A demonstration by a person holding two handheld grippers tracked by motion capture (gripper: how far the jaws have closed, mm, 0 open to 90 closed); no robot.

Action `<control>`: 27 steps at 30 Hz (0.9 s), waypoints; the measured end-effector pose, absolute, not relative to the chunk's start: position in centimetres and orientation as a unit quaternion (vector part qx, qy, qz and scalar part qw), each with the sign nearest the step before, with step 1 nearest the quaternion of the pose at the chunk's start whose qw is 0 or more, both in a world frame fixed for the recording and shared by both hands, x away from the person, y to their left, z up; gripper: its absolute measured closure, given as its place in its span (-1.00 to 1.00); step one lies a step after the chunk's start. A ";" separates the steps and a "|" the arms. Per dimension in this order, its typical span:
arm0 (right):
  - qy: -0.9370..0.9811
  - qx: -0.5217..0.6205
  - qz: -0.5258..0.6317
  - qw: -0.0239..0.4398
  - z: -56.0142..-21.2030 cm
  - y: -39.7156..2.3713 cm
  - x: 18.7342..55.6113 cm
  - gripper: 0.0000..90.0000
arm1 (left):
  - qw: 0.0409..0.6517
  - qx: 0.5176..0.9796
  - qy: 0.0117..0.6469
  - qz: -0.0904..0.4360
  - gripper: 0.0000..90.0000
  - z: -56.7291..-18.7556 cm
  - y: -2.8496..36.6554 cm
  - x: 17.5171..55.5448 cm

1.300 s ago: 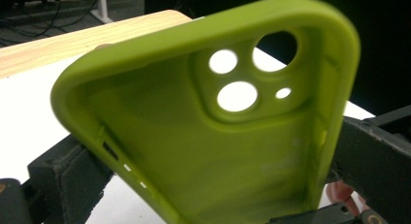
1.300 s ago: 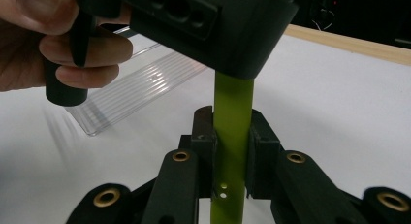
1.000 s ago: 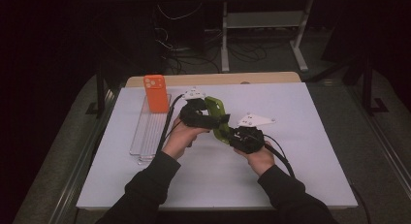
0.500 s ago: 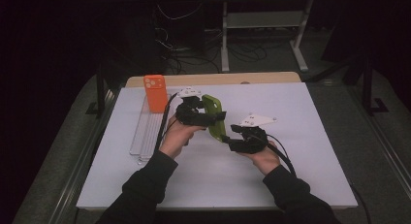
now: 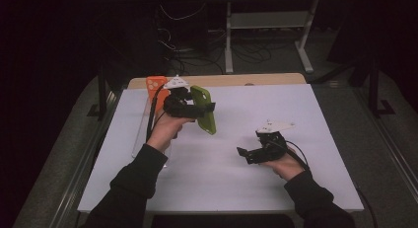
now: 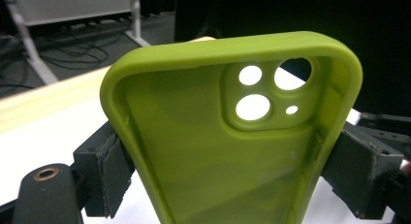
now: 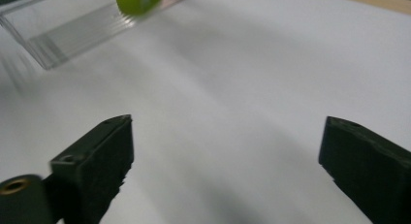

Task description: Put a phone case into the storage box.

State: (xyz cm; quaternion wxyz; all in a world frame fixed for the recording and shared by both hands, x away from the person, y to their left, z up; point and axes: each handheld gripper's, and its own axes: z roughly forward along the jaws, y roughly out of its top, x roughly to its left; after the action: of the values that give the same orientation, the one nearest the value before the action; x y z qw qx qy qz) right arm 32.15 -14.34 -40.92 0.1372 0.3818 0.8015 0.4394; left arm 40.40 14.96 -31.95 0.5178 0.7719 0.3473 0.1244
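Where the white tabletop spreads under the dim room light, most of it lies bare, with a strip of pale wood along its far edge. At its left side lies a clear plastic tray, long and narrow, and at the tray's far end stands an orange phone case, partly hidden behind the left hand.

The person's dark sleeves come in from the near edge. The left gripper is held up above the tabletop, just beside the tray, and its jaws are clamped on a green phone case; they have just been closing, and the case sits between them. In the left gripper view the green phone case stands upright with its hollow inner side facing the camera, the camera cut-outs at the top right, and the two black pads press against its long edges from either side.

The right gripper is low over the tabletop, well apart from the case. Its jaws have just been opening and now stand wide with nothing between them, bare white tabletop showing in the gap.
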 end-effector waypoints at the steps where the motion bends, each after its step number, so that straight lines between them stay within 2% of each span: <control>1: 0.803 0.381 0.436 0.138 -41.0 -14.5 32.1 -0.96 | 0.521 0.768 0.350 0.128 -0.68 -31.6 15.3 40.6; 8: 0.807 0.380 0.428 0.146 -41.6 -16.6 30.6 -1.00 | 0.506 0.757 0.372 0.179 -0.68 -29.7 18.3 41.6; 15: 0.809 0.384 0.420 0.147 -42.0 -18.0 29.2 -1.00 | 0.470 0.732 0.430 0.242 -0.68 -28.7 22.2 43.0; 21: 0.809 0.385 0.418 0.149 -42.1 -18.8 28.6 -1.00 | 0.441 0.708 0.476 0.279 -0.68 -29.2 24.3 44.5; 27: 0.805 0.390 0.420 0.154 -42.1 -19.6 28.4 -1.00 | 0.418 0.700 0.500 0.293 -0.68 -30.6 24.9 45.6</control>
State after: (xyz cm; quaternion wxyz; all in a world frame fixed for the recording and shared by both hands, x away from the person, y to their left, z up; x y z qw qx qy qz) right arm 28.42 -19.59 -42.12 0.1540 0.3896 0.8048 0.4205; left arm 45.59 24.87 -30.58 0.4175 0.6996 0.5004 0.2930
